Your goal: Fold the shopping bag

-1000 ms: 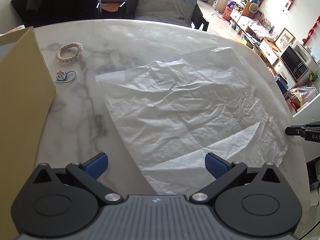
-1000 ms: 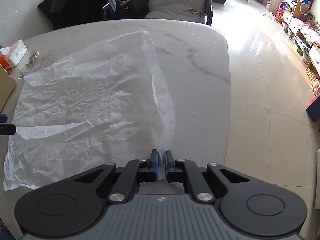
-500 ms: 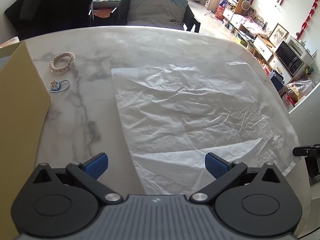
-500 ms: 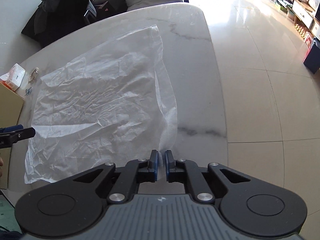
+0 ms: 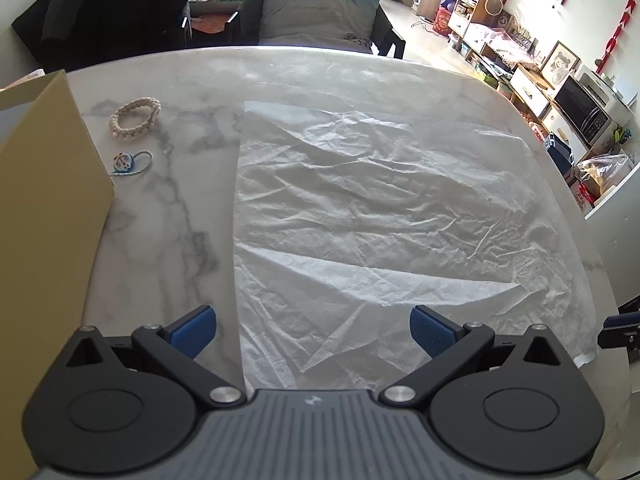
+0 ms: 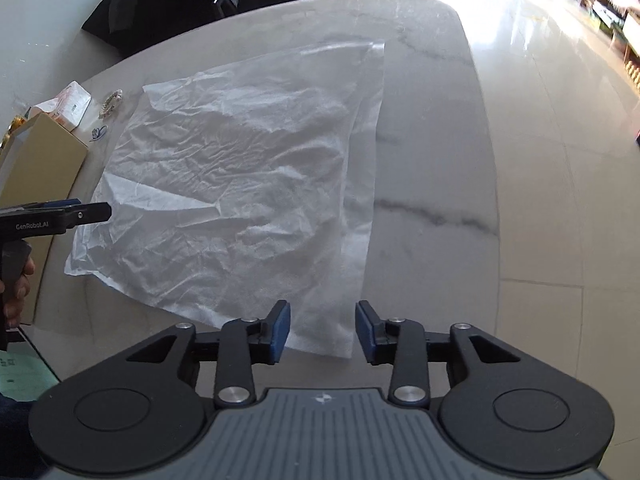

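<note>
A thin, crinkled translucent white shopping bag (image 5: 380, 216) lies spread flat on the marble table (image 5: 168, 216); it also shows in the right wrist view (image 6: 240, 200). My left gripper (image 5: 312, 330) is open and empty, over the bag's near left edge. My right gripper (image 6: 322, 330) is open and empty, just above the bag's near right corner. The left gripper's tip (image 6: 86, 212) shows at the left of the right wrist view. The right gripper's tip (image 5: 620, 326) shows at the right edge of the left wrist view.
A brown cardboard box (image 5: 44, 216) stands along the table's left side. A braided cord ring (image 5: 134, 118) and a small blue charm (image 5: 128, 162) lie beside it. A tissue pack (image 6: 70, 102) sits at the far left. A chair with a grey cushion (image 5: 320, 16) is behind the table.
My right gripper opened and let go of the bag's edge, which now lies flat. Both grippers shifted, and the bag now lies squarer to the left gripper.
</note>
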A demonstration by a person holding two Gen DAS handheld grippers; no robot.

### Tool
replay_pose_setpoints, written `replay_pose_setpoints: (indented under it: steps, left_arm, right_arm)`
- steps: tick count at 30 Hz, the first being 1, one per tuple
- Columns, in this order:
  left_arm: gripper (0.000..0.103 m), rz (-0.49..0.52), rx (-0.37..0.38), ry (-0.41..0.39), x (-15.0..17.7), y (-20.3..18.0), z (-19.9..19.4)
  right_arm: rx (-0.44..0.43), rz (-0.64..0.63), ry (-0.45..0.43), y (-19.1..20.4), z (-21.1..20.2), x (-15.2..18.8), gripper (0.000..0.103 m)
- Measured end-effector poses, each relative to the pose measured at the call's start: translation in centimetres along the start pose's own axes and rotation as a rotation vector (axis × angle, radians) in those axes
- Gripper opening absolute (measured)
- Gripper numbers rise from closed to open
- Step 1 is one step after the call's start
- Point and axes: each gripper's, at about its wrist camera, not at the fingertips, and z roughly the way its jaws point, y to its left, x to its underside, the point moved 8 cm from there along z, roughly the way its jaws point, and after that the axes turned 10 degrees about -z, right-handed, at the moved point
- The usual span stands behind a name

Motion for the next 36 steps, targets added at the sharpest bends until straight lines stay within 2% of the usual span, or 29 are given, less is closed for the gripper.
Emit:
replay_pose_setpoints:
  steps: [1,4,6,9,13,18,21,24,25,26,27,28,36]
  left_arm:
    - [0.102,0.005,0.002,-0.004,-0.1,-0.1,-0.1]
    - [0.102,0.042,0.02,-0.031,-1.2,-1.4,-0.5]
    - [0.102,0.045,0.038,-0.036,-1.7,-2.2,-0.4]
    - [0.102,-0.025,0.059,-0.008,-2.0,-2.3,0.7]
    - [0.102,-0.052,0.012,-0.029,-1.8,-1.7,1.3]
    - [0.102,-0.008,0.002,-0.056,-1.7,-1.8,1.3]
    - [0.102,-0.003,-0.004,-0.06,-1.7,-1.8,1.6]
    - [0.102,-0.008,-0.009,-0.059,-1.7,-1.6,2.0]
    - [0.102,0.003,-0.015,-0.055,-1.6,-1.7,2.2]
    - [0.102,0.014,-0.021,-0.051,-1.5,-1.7,2.5]
    - [0.102,0.026,-0.027,-0.047,-1.3,-1.7,2.8]
    - [0.102,0.044,-0.034,-0.039,-1.1,-1.8,3.1]
    - [0.103,0.111,-0.046,-0.05,-0.4,-1.8,3.4]
  right_arm:
    - [0.014,-0.009,-0.027,-0.1,-0.3,-0.7,0.09]
    - [0.019,-0.052,-0.103,0.4,-0.6,-3.2,0.096]
    - [0.051,-0.087,-0.119,1.0,-0.2,-4.6,0.101]
    - [0.108,-0.124,-0.145,2.2,0.8,-6.3,0.102]
    - [0.188,-0.144,-0.189,3.2,1.8,-7.4,0.102]
    - [0.151,-0.188,-0.204,4.9,3.4,-7.3,0.099]
    - [0.167,-0.241,-0.208,5.9,4.2,-7.5,0.094]
    - [0.128,-0.24,-0.208,6.3,5.0,-8.0,0.082]
    - [0.116,-0.24,-0.202,6.4,5.3,-8.0,0.071]
    - [0.107,-0.242,-0.192,6.7,5.8,-7.9,0.064]
    - [0.098,-0.245,-0.182,6.9,6.2,-7.8,0.049]
    - [0.091,-0.25,-0.174,7.1,6.5,-7.6,0.039]
    - [0.067,-0.305,-0.148,7.5,7.4,-6.6,0.039]
